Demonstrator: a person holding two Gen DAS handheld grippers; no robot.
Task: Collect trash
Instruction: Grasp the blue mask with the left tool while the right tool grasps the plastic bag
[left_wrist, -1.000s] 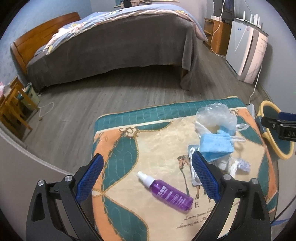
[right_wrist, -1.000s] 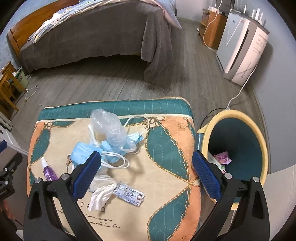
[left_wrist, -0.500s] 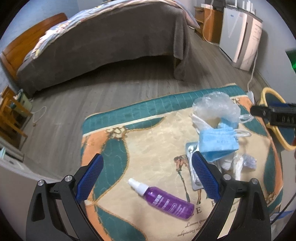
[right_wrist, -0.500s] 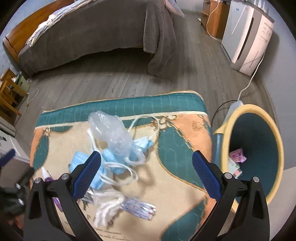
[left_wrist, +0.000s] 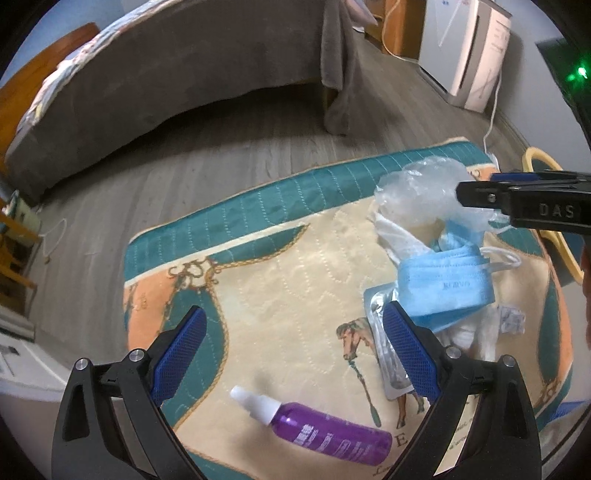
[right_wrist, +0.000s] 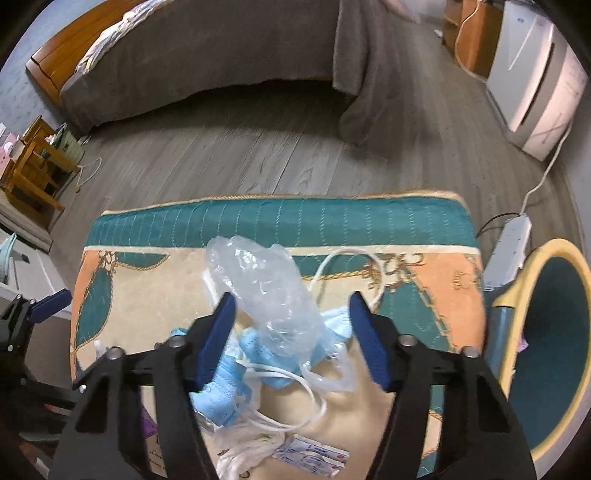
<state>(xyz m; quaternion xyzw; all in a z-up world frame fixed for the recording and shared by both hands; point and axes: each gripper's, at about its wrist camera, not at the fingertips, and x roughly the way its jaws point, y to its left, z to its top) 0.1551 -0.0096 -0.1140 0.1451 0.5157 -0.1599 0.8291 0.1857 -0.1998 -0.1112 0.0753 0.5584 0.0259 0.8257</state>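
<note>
"DAS" stands on the right tool (left_wrist: 480, 194); bottle label unreadable.

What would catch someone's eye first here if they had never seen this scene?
Most likely the heap of trash on the patterned cloth: a crumpled clear plastic bag lying on blue face masks, with the open right claw straddling the bag. Next, the purple spray bottle lying on its side near the open left claw, apart from the heap. Then the yellow-rimmed bin just off the cloth's right end.
</note>
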